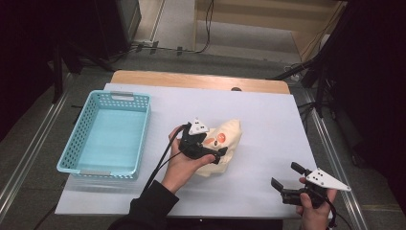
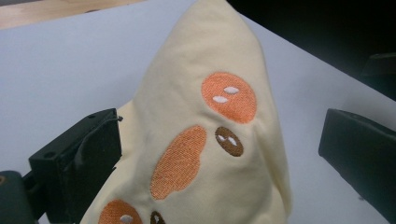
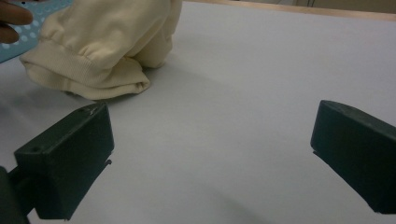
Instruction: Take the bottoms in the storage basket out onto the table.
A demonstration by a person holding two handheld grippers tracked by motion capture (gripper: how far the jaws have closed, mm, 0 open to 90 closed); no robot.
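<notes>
A cream garment (image 1: 229,135) with orange and brown embroidered patches lies crumpled mid-table on the white sheet (image 1: 268,124). My left gripper (image 1: 216,155) sits against its near left side, held by a hand. In the left gripper view the garment (image 2: 205,140) bulges up between the wide-set jaws of that gripper (image 2: 224,140); the left jaw lies against the cloth, the right jaw stands clear of it. My right gripper (image 1: 286,176) hovers open near the front right edge with nothing in it. Its own view shows the gripper (image 3: 210,154) over bare sheet, with the garment's ribbed cuff (image 3: 88,70) farther off.
A light blue perforated basket (image 1: 119,97) stands at the table's left, with nothing inside; a corner of the basket (image 3: 44,11) appears in the right gripper view behind fingers (image 3: 11,21). Wooden tabletop (image 1: 191,79) shows along the back. Tripod legs and cables stand beyond the table.
</notes>
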